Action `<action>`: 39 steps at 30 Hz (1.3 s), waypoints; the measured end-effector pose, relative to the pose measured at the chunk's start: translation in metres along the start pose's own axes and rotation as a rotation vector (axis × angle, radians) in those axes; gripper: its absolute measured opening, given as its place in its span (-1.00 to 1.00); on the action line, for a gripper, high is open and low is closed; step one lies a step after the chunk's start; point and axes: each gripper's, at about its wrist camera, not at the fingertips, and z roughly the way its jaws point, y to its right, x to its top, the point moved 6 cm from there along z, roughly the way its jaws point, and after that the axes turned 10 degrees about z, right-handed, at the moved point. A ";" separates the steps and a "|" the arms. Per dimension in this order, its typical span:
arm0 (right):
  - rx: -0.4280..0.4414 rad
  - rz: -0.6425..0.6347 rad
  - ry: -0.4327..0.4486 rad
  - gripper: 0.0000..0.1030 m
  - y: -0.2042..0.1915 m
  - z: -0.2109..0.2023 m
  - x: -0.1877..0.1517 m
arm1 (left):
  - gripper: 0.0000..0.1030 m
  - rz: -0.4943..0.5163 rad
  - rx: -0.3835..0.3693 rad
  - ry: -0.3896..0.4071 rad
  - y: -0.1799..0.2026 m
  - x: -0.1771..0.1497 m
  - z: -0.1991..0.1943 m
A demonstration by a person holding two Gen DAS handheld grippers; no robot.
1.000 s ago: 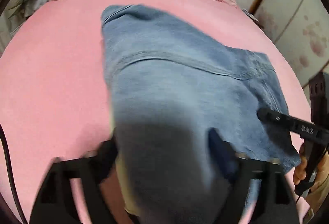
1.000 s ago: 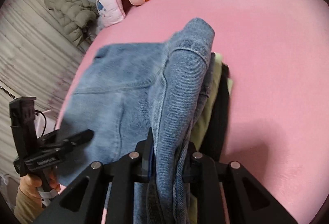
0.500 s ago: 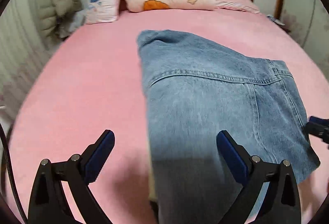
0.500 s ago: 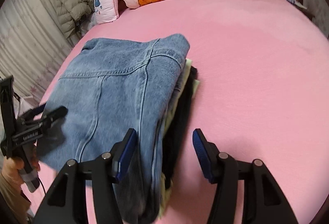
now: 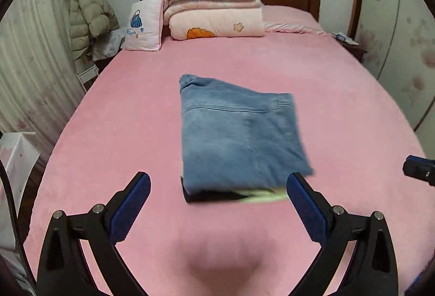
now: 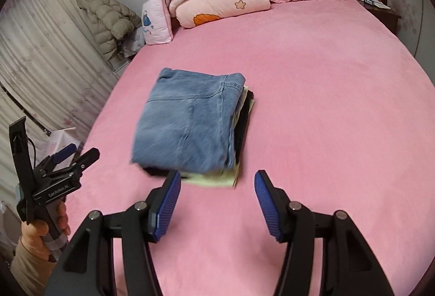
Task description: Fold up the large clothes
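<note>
Folded jeans (image 5: 239, 133) seen stacked on bed (image 5: 108, 133); left tongs (image 5: 217, 203) and right tongs (image 6: 217, 195) held spread, empty. Denim judged heavy, floppy; best gripped at thick folded edge.

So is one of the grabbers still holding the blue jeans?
No, the folded jeans lie on the pink bed by themselves, and the right gripper and left gripper are both open with nothing between their fingers.
</note>
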 end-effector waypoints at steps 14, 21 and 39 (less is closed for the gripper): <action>-0.034 -0.091 0.073 0.08 0.012 -0.150 -0.105 | 0.94 0.011 -0.102 0.053 0.111 -0.077 -0.172; -0.039 -0.089 0.106 0.08 0.039 -0.184 -0.147 | 0.94 -0.005 -0.145 0.068 0.154 -0.110 -0.201; -0.138 -0.012 0.292 0.12 0.104 -0.226 -0.254 | 0.94 -0.107 0.002 0.164 0.220 -0.201 -0.245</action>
